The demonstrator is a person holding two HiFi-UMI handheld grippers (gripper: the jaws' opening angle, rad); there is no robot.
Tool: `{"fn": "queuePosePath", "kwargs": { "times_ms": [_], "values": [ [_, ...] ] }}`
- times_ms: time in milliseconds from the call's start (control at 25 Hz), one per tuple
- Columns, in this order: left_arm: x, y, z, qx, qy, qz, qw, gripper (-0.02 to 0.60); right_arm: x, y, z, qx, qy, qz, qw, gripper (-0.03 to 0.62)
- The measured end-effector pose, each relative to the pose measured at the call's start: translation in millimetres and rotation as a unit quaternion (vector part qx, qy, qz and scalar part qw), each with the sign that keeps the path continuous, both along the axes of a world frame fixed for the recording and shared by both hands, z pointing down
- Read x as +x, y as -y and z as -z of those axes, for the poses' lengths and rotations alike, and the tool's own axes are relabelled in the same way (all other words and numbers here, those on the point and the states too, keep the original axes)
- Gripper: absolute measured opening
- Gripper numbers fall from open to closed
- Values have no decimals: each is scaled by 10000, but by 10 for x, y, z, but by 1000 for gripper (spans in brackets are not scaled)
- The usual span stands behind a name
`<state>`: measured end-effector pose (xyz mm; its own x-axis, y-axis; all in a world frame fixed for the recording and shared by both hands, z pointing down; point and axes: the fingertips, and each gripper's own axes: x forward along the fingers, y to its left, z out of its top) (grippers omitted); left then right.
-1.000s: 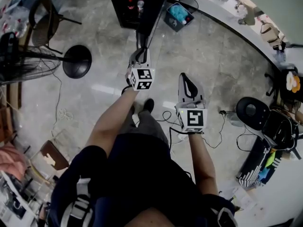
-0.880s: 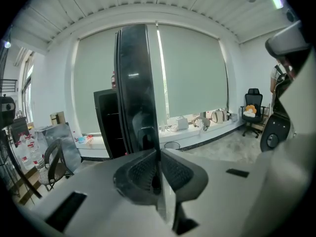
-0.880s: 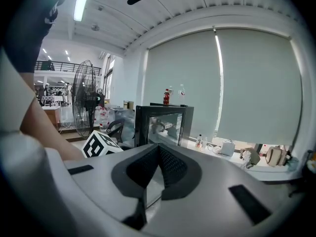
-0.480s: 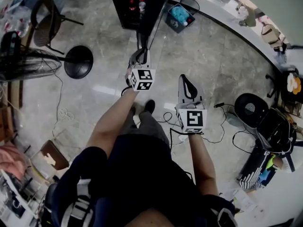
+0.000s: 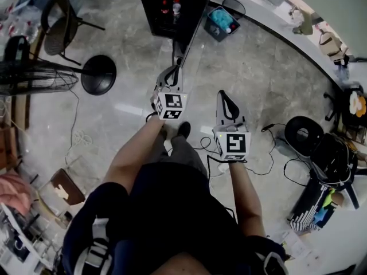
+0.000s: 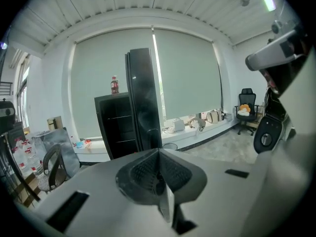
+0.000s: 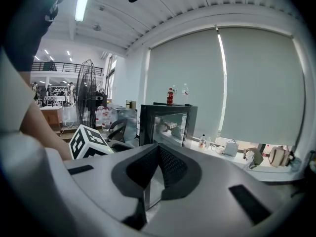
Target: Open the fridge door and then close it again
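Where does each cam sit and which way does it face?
Head view: on the head, facing steeply down at floor and fridge; shows arms, legs, left tool, right tool.
Left gripper view: on the left tool, facing along its shut jaws at the fridge's open door; its own tool fills the foreground.
Right gripper view: on the right tool, facing along shut jaws at the fridge; shows the left tool's cube and a forearm.
Shared: all see the fridge; both gripper views see the red bottle on it.
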<state>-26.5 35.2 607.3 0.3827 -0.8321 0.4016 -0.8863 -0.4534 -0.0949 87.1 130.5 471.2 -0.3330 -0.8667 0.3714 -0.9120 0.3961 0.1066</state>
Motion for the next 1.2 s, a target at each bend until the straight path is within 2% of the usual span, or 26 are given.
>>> {"fn": "queuePosePath", "kwargs": {
  "times_ms": [160, 440, 560, 760, 960, 1080, 1200],
  "values": [
    [-54, -81, 182, 231, -69, -138, 9996, 25, -36, -34, -23, 13, 12, -31, 10000, 20],
    [-167, -290, 541, 397, -284, -357, 9982, 23, -62, -66, 44, -36, -21, -44, 10000, 20],
    [-270, -370, 671, 461, -381, -402, 9974, 23, -80, -59, 55, 168, 16, -13, 9999, 20],
    [-500, -510, 970, 586, -498, -502, 9958, 23, -145, -64, 149, 237, 36, 46, 9997, 20],
    [-668, -647, 1237, 743, -537, -597, 9940, 23, -222, -12, 254, 313, 57, 182, 9993, 92],
    [-783, -698, 1329, 823, -671, -596, 9926, 23, -307, 44, 297, 379, 22, 294, 9988, 190],
    [-881, -746, 1397, 881, -711, -594, 9918, 23, -381, 88, 314, 463, -34, 390, 9982, 238]
  ]
}}
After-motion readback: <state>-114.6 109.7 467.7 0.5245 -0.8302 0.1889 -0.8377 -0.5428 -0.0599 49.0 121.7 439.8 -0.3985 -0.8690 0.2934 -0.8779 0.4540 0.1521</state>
